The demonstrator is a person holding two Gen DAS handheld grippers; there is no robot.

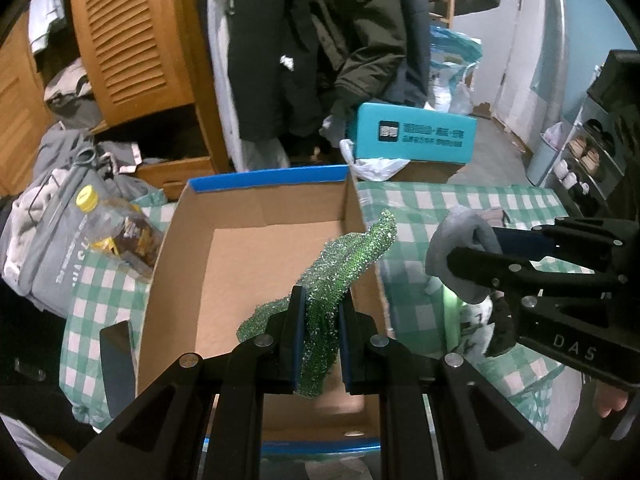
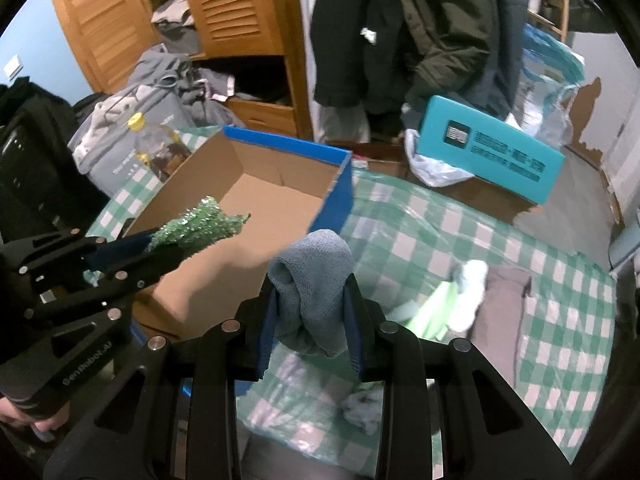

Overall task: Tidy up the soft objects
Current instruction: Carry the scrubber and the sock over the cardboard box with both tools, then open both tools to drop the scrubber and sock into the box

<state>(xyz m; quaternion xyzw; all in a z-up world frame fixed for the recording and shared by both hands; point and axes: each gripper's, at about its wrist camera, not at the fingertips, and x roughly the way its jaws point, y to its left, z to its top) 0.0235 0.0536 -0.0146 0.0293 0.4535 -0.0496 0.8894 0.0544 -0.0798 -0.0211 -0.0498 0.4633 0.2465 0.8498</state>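
- While both cloths hung clamped, I logged: left gripper (image 1: 320, 312) pinching green sparkly cloth (image 1: 348, 256), over cardboard box (image 1: 256, 248).
- Right gripper (image 2: 312, 300) clenched on grey cloth (image 2: 312, 272), over checked tablecloth (image 2: 440, 220), box at its ten o'clock.
- Advice, my judgement: release green only inside the walls; bring grey over the rim first.

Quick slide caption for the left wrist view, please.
Left tool grips a green sparkly cloth over the open cardboard box; right tool carries a grey cloth alongside.
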